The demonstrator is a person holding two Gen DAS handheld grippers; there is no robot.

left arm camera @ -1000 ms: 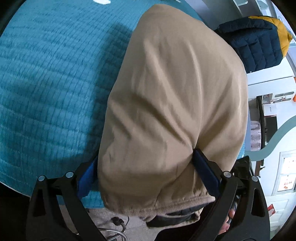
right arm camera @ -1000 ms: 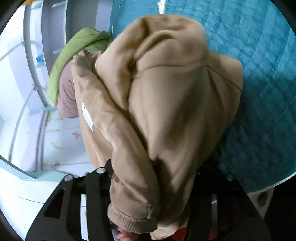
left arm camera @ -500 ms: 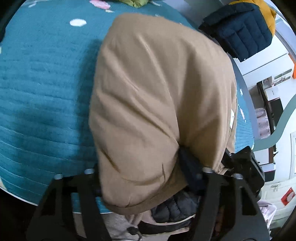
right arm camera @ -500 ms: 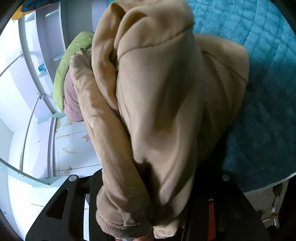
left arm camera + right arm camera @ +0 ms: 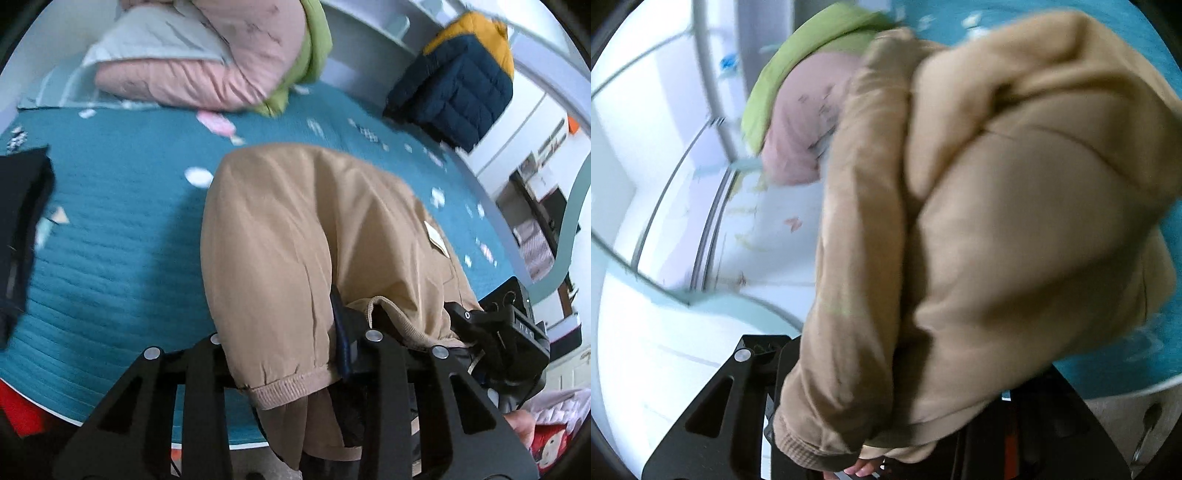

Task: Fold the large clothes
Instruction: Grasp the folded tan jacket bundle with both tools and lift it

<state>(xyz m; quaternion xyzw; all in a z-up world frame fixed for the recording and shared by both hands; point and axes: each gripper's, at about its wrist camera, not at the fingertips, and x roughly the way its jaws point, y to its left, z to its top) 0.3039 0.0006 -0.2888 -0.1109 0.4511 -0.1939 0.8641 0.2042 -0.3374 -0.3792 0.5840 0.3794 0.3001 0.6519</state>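
Tan jacket [image 5: 295,236] bunched above the teal bed cover [image 5: 110,229], our landmark. We see the left hand-held gripper [image 5: 288,354] closing on its ribbed hem. The right hand-held gripper [image 5: 871,424] is also closing, cuff and folds clamped between its jaws. Pink and green bedding [image 5: 207,62] lies at the cover's far edge, navy-yellow jacket [image 5: 458,81] beyond it.

On the bed [image 5: 122,229], the jacket [image 5: 295,236] lies nearest, the pillows [image 5: 207,70] behind it, a coat [image 5: 458,99] behind-right.
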